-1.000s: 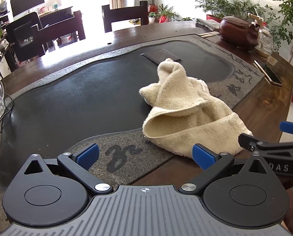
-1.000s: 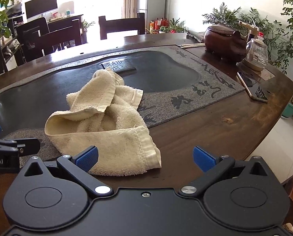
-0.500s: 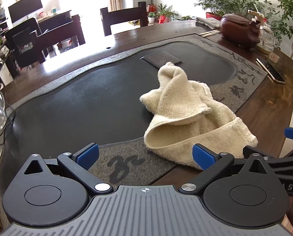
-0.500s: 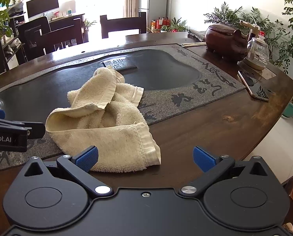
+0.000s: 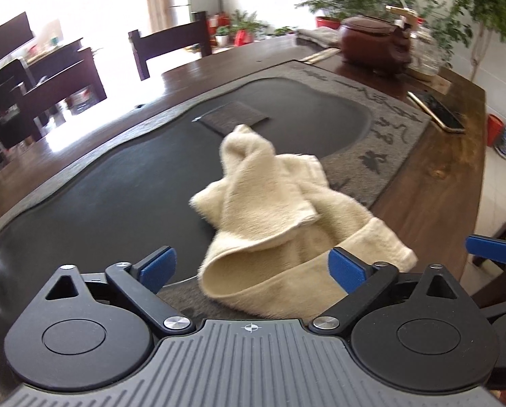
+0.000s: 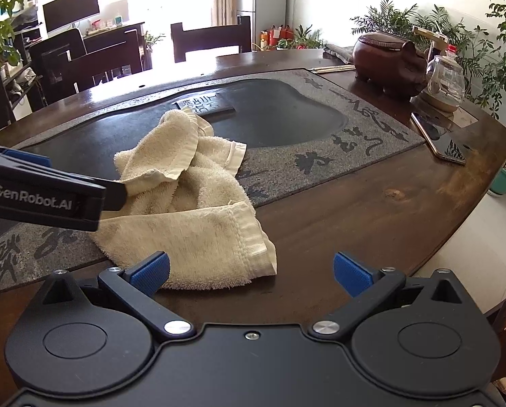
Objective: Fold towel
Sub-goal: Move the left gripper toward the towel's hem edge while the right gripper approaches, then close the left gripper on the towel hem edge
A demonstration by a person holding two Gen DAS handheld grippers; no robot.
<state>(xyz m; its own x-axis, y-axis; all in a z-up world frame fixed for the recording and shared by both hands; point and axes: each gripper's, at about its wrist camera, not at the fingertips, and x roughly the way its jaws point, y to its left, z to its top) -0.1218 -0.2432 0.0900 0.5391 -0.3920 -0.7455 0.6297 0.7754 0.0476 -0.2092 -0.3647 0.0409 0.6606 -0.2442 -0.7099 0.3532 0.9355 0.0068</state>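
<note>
Since a second ago the left claw (image 5: 251, 266) has slid toward the towel (image 5: 280, 224), whose near fold now sits between its blue pads; in the right wrist view its dark finger has reached across from the left edge to lie over the towel's left side. Its jaws have just been closing a little, yet they are spread wide, and whether the right pad (image 5: 348, 269) touches the cloth I cannot tell; nothing is pinched. The left view is blurred. The right claw (image 6: 251, 269) has kept its place, jaws spread, empty, with the towel's near hem just ahead of its left pad (image 6: 150, 273). The towel lies crumpled in a cream heap, partly on the grey stone tray (image 6: 320, 169) and partly on the bare wood of the tabletop (image 6: 371, 210), one corner bunched up toward the tray's dark hollow. Farther right on the tabletop are a phone (image 6: 438, 139), a brown pig-shaped pot (image 6: 388, 61) and a glass jug (image 6: 444, 81), well apart from the towel.
</note>
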